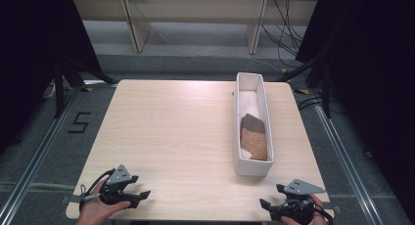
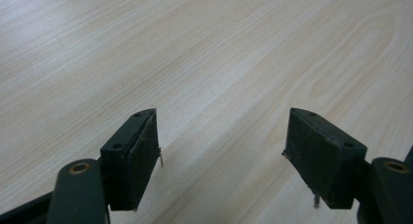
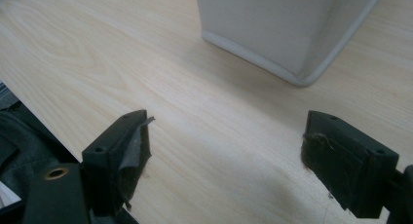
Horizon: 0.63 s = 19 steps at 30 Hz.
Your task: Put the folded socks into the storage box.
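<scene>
So there's a long white box (image 1: 253, 124) sitting on the right side of a light wood table (image 1: 171, 132), running front to back. Inside it, toward the near end, are two sponge-like pads touching each other: a dark brown one (image 1: 253, 123) farther back and a tan one (image 1: 255, 144) closer to the person.

The right tongs (image 1: 273, 196) hover at the front edge of the table, just in front of the box's near end and a bit to its right. Jaws are spread wide apart, nothing between them. In the right gripper view you can see the box's near corner (image 3: 292, 34) straight ahead, close but not touching.

The left tongs (image 1: 139, 197) are well apart from the box, over by the table's front left corner, held in the person's left hand (image 1: 95, 210). Also wide apart, with bare wood between the jaws in the left gripper view (image 2: 221, 151).
</scene>
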{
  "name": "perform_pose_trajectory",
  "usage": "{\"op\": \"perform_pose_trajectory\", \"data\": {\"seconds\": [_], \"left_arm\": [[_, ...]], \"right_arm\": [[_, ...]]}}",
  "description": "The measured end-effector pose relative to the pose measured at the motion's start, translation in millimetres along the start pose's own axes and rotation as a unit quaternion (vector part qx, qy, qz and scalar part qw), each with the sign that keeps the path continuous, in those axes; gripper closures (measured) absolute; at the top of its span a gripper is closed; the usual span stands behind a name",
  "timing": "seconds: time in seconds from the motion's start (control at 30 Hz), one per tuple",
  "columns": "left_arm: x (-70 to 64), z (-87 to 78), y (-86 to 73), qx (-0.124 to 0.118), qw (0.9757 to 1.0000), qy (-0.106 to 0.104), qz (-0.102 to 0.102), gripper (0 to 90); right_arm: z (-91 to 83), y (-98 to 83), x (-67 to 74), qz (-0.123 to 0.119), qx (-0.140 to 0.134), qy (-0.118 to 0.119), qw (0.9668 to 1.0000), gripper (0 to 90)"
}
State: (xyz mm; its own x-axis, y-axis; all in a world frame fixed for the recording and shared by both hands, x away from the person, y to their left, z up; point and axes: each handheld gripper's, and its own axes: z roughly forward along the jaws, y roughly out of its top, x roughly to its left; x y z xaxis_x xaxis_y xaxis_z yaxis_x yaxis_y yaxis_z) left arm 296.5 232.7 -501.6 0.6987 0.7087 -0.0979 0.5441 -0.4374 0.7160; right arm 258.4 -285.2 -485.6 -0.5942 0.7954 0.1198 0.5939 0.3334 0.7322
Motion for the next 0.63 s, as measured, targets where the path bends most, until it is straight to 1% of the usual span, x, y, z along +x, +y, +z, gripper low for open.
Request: {"op": "perform_pose_trajectory", "data": {"seconds": [0.03, 0.1, 0.13, 0.17, 0.2, 0.23, 0.27, 0.3, 0.33, 0.43, 0.47, 0.5, 0.53, 0.57, 0.63], "left_arm": [[0.0, 0.1, 0.2, 0.0, 1.0, 0.0, 0.0, 27.3], [-0.1, 0.5, 0.1, -0.001, 1.0, 0.0, 0.0, 27.2], [0.3, 0.5, 0.2, 0.004, 1.0, -0.001, 0.007, 27.2], [0.2, 0.6, 0.2, 0.005, 1.0, -0.001, 0.006, 27.2], [0.2, 0.6, 0.2, 0.005, 1.0, -0.001, 0.006, 27.2], [0.6, 0.7, 0.4, 0.006, 0.9999, -0.002, 0.008, 27.2], [0.3, 0.7, 0.3, 0.006, 1.0, -0.001, 0.008, 27.1], [0.3, 0.8, 0.2, 0.005, 1.0, -0.001, 0.007, 27.1], [0.5, 0.8, 0.3, 0.006, 1.0, -0.001, 0.007, 27.1], [0.7, 0.9, 0.3, 0.006, 1.0, -0.001, 0.007, 27.1], [0.7, 0.8, 0.3, 0.007, 0.9999, -0.001, 0.008, 27.1], [0.8, 0.7, 0.4, 0.007, 0.9999, -0.001, 0.008, 27.1], [0.7, 0.9, 0.3, 0.005, 1.0, -0.001, 0.007, 27.1], [0.8, 0.9, 0.3, 0.005, 1.0, 0.0, 0.007, 27.1], [0.9, 0.9, 0.3, 0.005, 1.0, 0.0, 0.007, 27.1]], "right_arm": [[0.7, -0.3, -0.2, -0.006, -0.004, 0.002, 1.0, 18.7], [0.5, -0.3, -0.1, -0.003, -0.003, -0.003, 1.0, 18.7], [1.6, -0.7, -0.7, 0.001, 0.002, -0.003, 1.0, 19.2], [1.2, -0.8, -1.3, 0.005, 0.008, -0.001, 1.0, 19.3], [0.4, -1.2, 0.9, 0.021, 0.017, -0.003, 0.9996, 19.3], [0.4, -1.2, 0.9, 0.021, 0.017, -0.003, 0.9996, 19.3], [2.1, -1.5, -1.6, 0.008, 0.008, -0.002, 0.9999, 19.3], [2.1, -1.7, -1.2, 0.014, 0.01, 0.0, 0.9998, 19.3], [1.0, -1.2, -3.0, 0.004, 0.012, -0.007, 0.9999, 19.3], [1.0, -1.2, -3.3, 0.006, 0.013, -0.007, 0.9999, 19.3], [2.0, -1.3, -4.1, 0.004, 0.013, -0.002, 0.9999, 19.3], [2.3, -1.2, -4.4, -0.001, 0.013, -0.002, 0.9999, 19.3], [2.6, -1.6, -2.6, 0.008, 0.017, -0.007, 0.9998, 19.3], [3.0, -1.4, -2.3, 0.01, 0.017, -0.006, 0.9998, 19.3], [2.5, -1.5, -2.6, 0.008, 0.017, -0.002, 0.9998, 19.3]]}}
